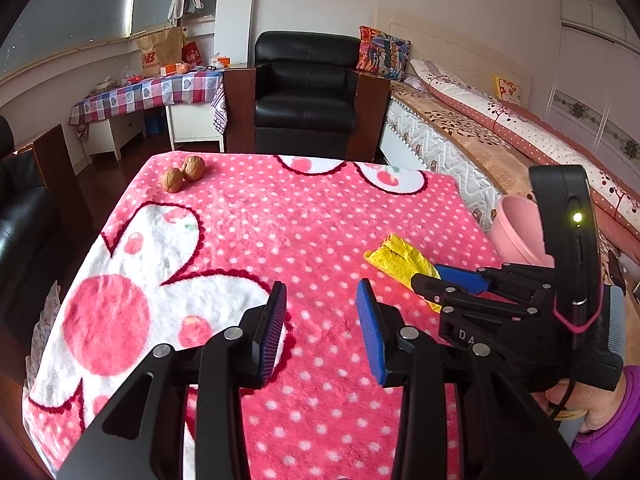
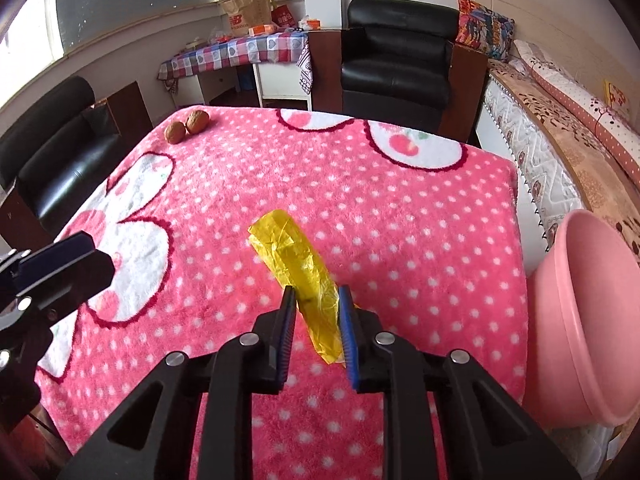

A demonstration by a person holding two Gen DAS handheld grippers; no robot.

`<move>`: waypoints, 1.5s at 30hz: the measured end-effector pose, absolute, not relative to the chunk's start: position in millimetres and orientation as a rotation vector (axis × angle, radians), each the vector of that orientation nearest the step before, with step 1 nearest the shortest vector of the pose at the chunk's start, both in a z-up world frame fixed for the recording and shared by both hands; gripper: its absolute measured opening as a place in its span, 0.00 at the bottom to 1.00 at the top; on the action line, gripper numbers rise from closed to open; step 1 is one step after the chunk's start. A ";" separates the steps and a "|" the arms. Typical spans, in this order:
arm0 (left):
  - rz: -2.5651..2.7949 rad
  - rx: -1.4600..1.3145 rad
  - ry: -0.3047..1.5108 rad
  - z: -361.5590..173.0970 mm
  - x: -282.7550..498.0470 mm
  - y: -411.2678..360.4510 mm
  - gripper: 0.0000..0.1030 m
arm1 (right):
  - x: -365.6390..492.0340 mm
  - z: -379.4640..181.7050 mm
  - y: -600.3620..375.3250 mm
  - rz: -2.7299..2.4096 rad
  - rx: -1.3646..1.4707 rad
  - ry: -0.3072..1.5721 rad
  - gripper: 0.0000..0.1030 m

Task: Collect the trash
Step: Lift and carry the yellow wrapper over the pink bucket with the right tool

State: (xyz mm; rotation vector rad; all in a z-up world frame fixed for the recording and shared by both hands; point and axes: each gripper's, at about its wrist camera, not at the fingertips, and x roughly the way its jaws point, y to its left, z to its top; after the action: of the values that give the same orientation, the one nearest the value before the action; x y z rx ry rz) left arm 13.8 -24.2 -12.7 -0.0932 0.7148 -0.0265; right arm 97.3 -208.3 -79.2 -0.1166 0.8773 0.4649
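A crumpled yellow wrapper (image 2: 296, 264) sticks out from between the blue pads of my right gripper (image 2: 318, 304), which is shut on its near end, over the pink dotted blanket (image 2: 400, 216). In the left wrist view the wrapper (image 1: 396, 258) and the right gripper (image 1: 440, 278) show at the right. My left gripper (image 1: 322, 300) is open and empty above the blanket's near middle; it also shows at the left of the right wrist view (image 2: 72, 260). A pink basin (image 2: 592, 320) stands off the table's right edge.
Two walnuts (image 1: 183, 174) lie at the blanket's far left corner. A black armchair (image 1: 306, 88) stands behind the table, another black seat (image 2: 52, 148) to the left, a bed (image 1: 500, 136) to the right. A checkered side table (image 1: 148, 94) holds clutter.
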 end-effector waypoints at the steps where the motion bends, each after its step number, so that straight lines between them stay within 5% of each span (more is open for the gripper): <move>1: -0.030 -0.092 0.713 -12.3 14.0 -24.9 0.36 | 95.5 -76.9 -211.8 0.468 -0.092 0.878 0.20; 22: -0.187 0.023 0.616 23.1 37.6 -104.7 0.36 | 51.8 -14.5 -343.0 0.318 0.317 0.721 0.20; 45: -0.325 0.103 0.605 22.7 68.4 -196.3 0.36 | 79.8 -33.4 -450.5 0.020 0.401 0.669 0.20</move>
State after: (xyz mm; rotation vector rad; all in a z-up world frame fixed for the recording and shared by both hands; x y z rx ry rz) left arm 68.4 -196.3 22.7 0.1034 0.6048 -0.3248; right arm 79.8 -450.5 -33.4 0.4008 0.6693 0.0202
